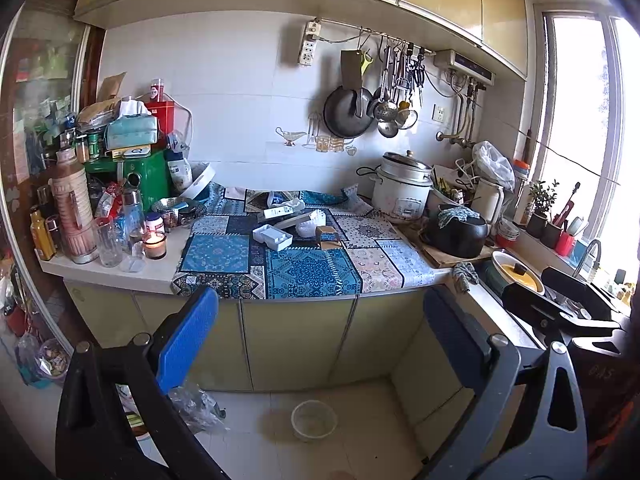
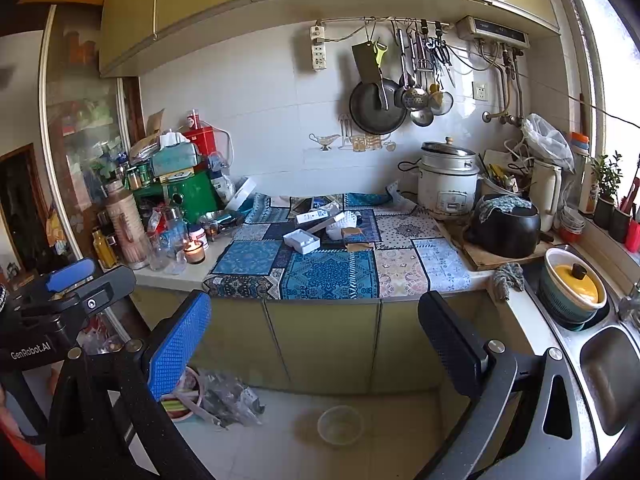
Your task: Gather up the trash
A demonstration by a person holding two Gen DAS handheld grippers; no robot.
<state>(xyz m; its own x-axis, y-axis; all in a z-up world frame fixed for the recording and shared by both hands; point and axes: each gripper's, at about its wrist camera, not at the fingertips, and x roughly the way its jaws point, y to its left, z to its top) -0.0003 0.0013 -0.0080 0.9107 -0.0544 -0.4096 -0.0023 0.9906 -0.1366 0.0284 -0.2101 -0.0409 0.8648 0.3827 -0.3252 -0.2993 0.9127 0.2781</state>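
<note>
Trash lies on the patterned cloth [image 1: 296, 272] of the counter: a white tray-shaped box [image 1: 273, 237] [image 2: 302, 241], a long white carton [image 1: 280, 213] [image 2: 316, 216], crumpled white foam [image 1: 310, 226] [image 2: 342, 224] and a small brown cardboard box [image 1: 329, 236] [image 2: 354, 238]. My left gripper [image 1: 320, 344] is open, held low in front of the cabinets, well short of the counter. My right gripper [image 2: 316, 344] is open too, at about the same height, with nothing between its fingers. The left gripper [image 2: 70, 284] shows at the right wrist view's left edge.
A lit candle [image 1: 154, 245] and bottles crowd the counter's left end. A rice cooker [image 1: 402, 190] and black pot [image 1: 458, 232] stand at the right, with the sink [image 2: 608, 376] beyond. On the floor sit a clear plastic bowl [image 1: 314, 420] and a plastic bag [image 1: 196, 404].
</note>
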